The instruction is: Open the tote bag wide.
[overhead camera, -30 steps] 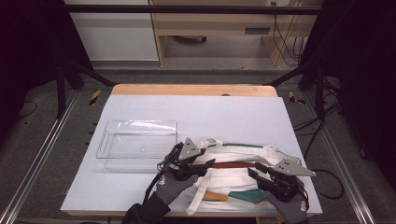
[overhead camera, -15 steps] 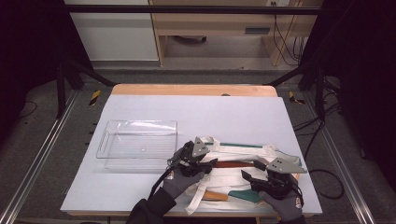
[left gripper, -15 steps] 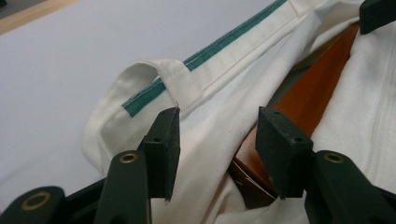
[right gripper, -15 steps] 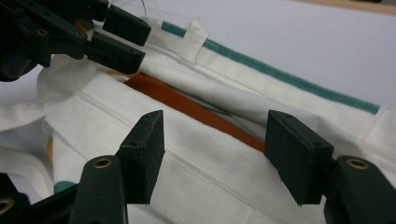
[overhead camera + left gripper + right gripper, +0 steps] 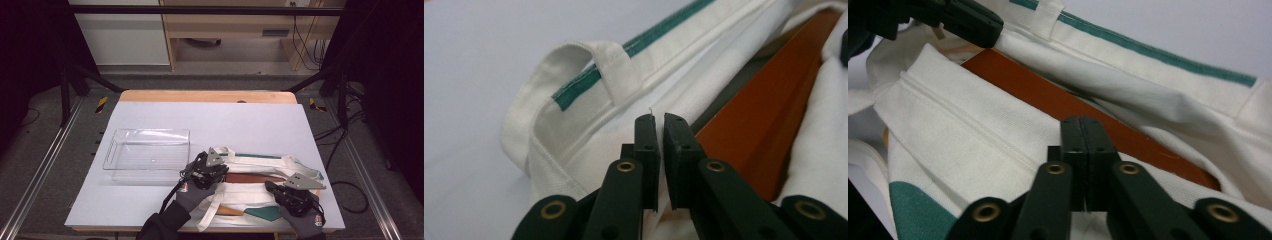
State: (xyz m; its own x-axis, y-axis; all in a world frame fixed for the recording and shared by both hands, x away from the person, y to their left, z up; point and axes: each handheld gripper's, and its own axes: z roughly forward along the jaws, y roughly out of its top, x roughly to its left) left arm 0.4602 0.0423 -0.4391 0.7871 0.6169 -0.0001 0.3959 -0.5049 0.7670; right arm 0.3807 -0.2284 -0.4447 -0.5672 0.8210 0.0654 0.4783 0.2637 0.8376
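Observation:
A white tote bag [image 5: 250,194] with green trim lies flat at the table's front right. Its mouth gapes on an orange-brown lining [image 5: 252,177]. My left gripper [image 5: 224,169] is at the bag's left end, shut on the white fabric [image 5: 589,145] just below the green-edged hem and a handle loop [image 5: 609,65]; a sliver of cloth shows between the jaws [image 5: 659,125]. My right gripper [image 5: 271,188] sits over the bag's near layer [image 5: 973,130]. Its jaws [image 5: 1082,125] are pressed together, tips at the hem beside the lining [image 5: 1048,95]. The left gripper [image 5: 973,22] shows beyond it.
A clear plastic tray [image 5: 150,150] stands empty to the left of the bag, close to my left hand. The grey table top [image 5: 240,125] stretches behind the bag to a wooden back edge. Gloved hands come in from the front edge.
My left gripper has edged right along the bag's far hem. My right gripper has drawn slightly toward the front edge. The bag's mouth has spread a little.

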